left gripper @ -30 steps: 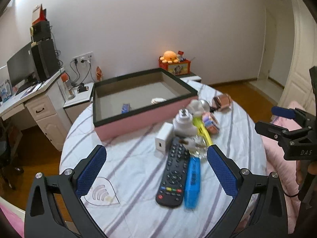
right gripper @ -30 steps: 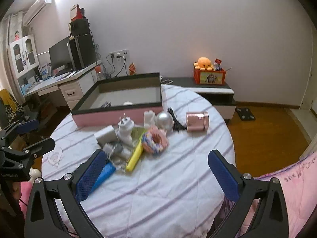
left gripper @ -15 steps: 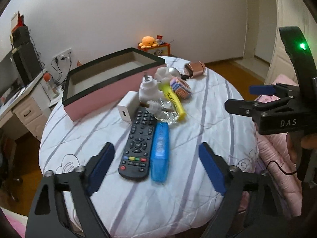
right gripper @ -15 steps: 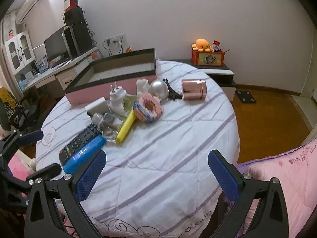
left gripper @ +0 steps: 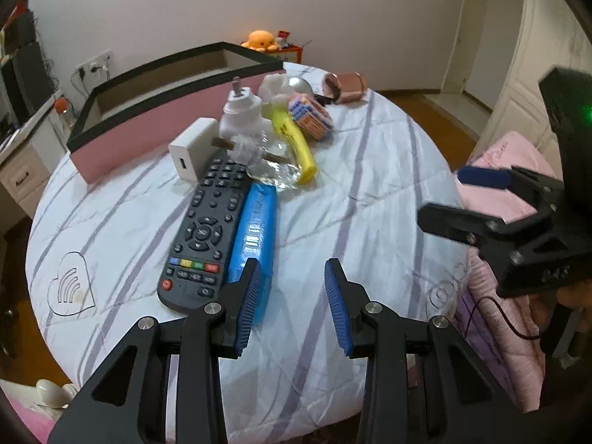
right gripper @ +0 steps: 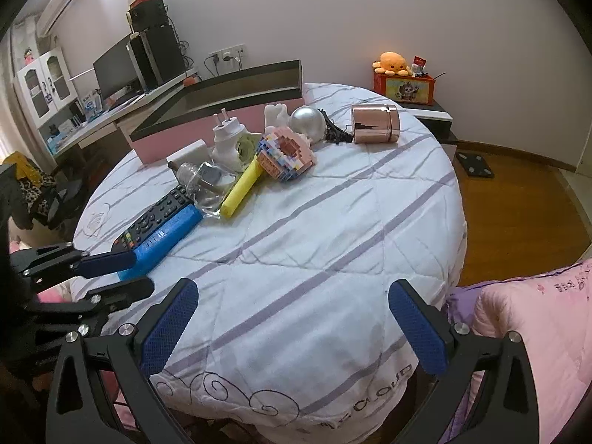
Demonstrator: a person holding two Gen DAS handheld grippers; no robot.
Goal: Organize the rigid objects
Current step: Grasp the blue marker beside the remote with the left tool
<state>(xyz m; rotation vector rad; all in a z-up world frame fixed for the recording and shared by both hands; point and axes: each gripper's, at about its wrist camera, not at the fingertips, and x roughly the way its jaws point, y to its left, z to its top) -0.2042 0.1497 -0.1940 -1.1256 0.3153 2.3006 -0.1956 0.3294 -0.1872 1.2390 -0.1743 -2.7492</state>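
Observation:
A pile of objects lies on the round table: a black remote (left gripper: 201, 229), a blue case (left gripper: 255, 229), a white charger (left gripper: 192, 153), a white plug adapter (left gripper: 240, 118), a yellow marker (left gripper: 294, 144), a block donut (right gripper: 285, 153), a silver ball (right gripper: 307, 124) and a rose-gold tin (right gripper: 375, 124). The pink box (left gripper: 155, 125) stands behind them. My left gripper (left gripper: 292, 303) is half closed and empty, just at the near end of the blue case. My right gripper (right gripper: 292, 333) is wide open and empty over bare cloth at the table's near edge.
The table (right gripper: 333, 229) has a white striped cloth. A pink quilt (right gripper: 536, 333) lies to the right. A desk with a monitor (right gripper: 114, 74) stands at the back left, and a low cabinet with an orange plush (right gripper: 392, 61) stands behind the table.
My left gripper has swung right and down toward the near end of the blue case, and its jaws have narrowed a lot. My right gripper has drawn back toward the near table edge, still open.

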